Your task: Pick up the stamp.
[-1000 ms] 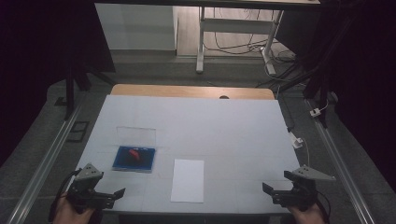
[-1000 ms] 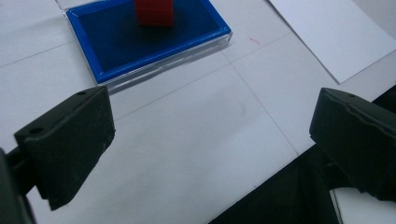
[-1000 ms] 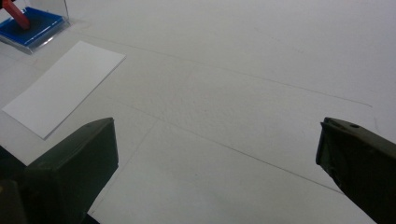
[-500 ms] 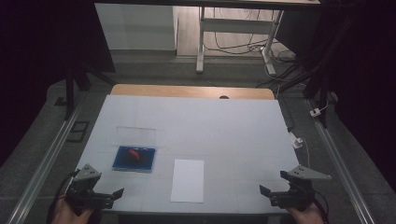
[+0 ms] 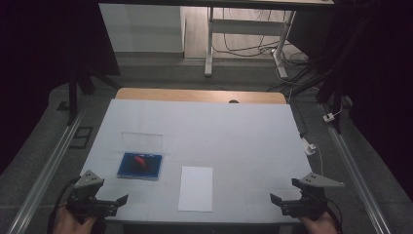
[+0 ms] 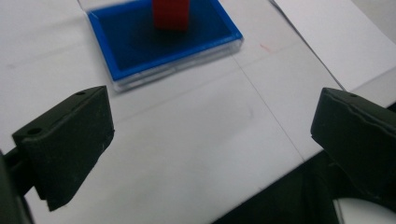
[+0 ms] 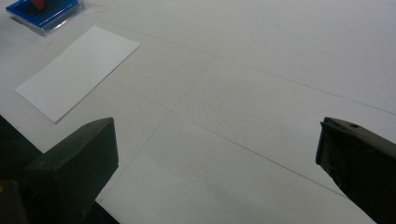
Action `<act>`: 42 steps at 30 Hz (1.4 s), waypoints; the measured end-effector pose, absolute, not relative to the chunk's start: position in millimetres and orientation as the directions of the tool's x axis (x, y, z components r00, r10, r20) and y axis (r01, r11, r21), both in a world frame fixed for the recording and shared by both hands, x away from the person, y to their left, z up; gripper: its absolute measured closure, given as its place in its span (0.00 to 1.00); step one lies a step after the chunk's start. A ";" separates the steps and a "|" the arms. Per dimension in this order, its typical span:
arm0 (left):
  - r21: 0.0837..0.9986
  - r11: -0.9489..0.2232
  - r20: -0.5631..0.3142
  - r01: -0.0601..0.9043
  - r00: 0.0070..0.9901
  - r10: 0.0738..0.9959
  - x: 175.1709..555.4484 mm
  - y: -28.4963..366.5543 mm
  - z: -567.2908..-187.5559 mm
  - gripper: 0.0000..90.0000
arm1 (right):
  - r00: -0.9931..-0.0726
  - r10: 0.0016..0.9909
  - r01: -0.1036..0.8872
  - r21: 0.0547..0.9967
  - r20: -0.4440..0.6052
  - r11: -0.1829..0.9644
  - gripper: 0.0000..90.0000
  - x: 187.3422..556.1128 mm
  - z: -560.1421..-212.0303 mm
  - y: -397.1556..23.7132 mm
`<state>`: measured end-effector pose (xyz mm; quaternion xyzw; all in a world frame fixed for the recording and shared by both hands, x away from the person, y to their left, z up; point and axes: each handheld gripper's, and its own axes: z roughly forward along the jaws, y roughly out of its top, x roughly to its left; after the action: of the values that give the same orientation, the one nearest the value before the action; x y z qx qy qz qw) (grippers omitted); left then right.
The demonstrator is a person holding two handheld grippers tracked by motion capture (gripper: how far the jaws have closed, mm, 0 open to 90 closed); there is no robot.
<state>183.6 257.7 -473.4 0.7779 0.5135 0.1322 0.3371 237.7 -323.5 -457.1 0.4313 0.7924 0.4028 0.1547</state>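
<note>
A blue pad in a clear case (image 5: 140,165) (image 6: 163,39) (image 7: 43,13) lies at the left of the white table, with a small red block (image 5: 140,160) (image 6: 171,14) standing on it. Its clear lid (image 5: 141,141) lies just behind it. A white sheet of paper (image 5: 196,188) (image 7: 77,70) (image 6: 341,42) lies near the front edge. My left gripper (image 5: 119,201) (image 6: 212,135) hovers open at the front left corner, short of the pad. My right gripper (image 5: 276,201) (image 7: 217,168) is open at the front right, over bare table, with nothing between the jaws.
The white table (image 5: 234,141) has a wooden strip (image 5: 199,95) along its far edge. Metal rails (image 5: 46,170) run down both sides. A white plug and cable (image 5: 309,147) hang off the right edge. Desk legs and cables stand on the floor beyond.
Both grippers have drifted slightly back toward the front edge of the table. The pad, block and paper have not moved.
</note>
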 end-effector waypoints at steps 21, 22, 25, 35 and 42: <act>0.702 -0.258 -0.160 0.663 0.500 0.851 209.2 248.5 -476.4 0.00 | -0.583 0.805 0.568 0.763 0.107 0.310 0.00 239.0 -457.8 -322.7; 0.703 -0.260 -0.156 0.662 0.501 0.852 210.7 247.8 -476.4 0.00 | -0.583 0.805 0.568 0.762 0.107 0.310 0.00 239.1 -457.8 -322.7; 0.712 -0.266 -0.141 0.650 0.503 0.853 216.0 245.9 -476.1 0.00 | -0.585 0.804 0.568 0.761 0.107 0.312 0.00 239.5 -458.1 -322.2; 0.719 -0.236 -0.150 0.654 0.477 0.866 235.2 244.3 -481.8 0.00 | -0.587 0.802 0.572 0.756 0.107 0.318 0.00 239.7 -458.2 -321.4; 0.707 -0.234 -0.153 0.667 0.468 0.871 250.0 244.3 -482.8 0.00 | -0.592 0.799 0.574 0.751 0.106 0.326 0.00 240.4 -458.6 -320.5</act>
<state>250.0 244.3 -482.8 0.7732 0.4972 0.1380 0.3688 240.4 -320.5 -458.6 0.4282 0.8014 0.3921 0.1433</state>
